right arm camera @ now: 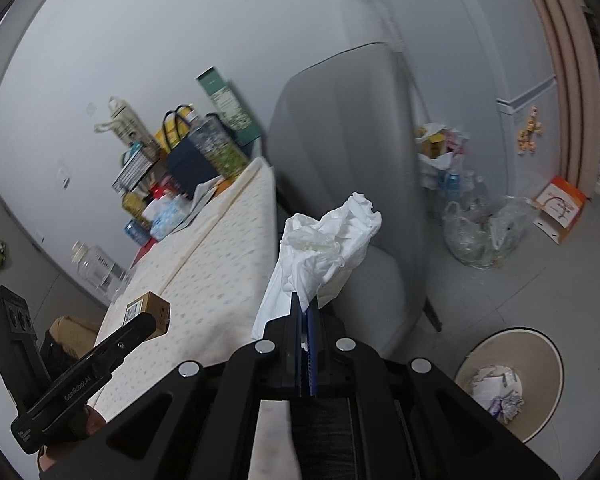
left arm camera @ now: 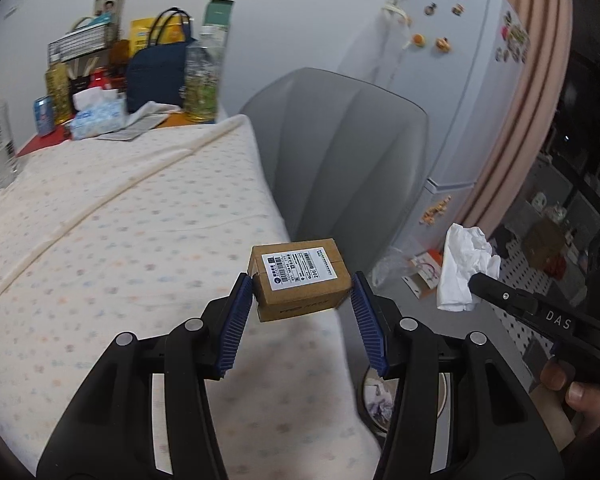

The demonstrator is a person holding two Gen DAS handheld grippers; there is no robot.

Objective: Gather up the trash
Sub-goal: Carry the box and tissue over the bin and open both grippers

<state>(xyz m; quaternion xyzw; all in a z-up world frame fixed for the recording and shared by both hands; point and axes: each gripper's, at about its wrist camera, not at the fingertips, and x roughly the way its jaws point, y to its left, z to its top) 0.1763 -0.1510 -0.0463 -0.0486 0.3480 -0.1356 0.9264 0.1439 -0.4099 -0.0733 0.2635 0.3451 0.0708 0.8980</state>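
A small cardboard box (left arm camera: 298, 278) with a white shipping label sits near the edge of the dotted cloth-covered table (left arm camera: 120, 220). My left gripper (left arm camera: 302, 284) is open, its blue pads on either side of the box; the left pad looks close to or touching it. The box also shows in the right wrist view (right arm camera: 148, 314). My right gripper (right arm camera: 305, 304) is shut on a crumpled white tissue (right arm camera: 324, 248), held in the air beside the table. The tissue shows in the left wrist view (left arm camera: 466, 266) too. A round beige trash bin (right arm camera: 512, 384) with crumpled paper stands on the floor below.
A grey chair (left arm camera: 340, 152) stands by the table edge. Bottles, bags and a tissue pack (left arm camera: 96, 114) crowd the table's far end. A white fridge (left arm camera: 460, 80) and plastic bags of bottles (right arm camera: 480, 232) stand behind. An orange box (right arm camera: 560, 208) lies on the floor.
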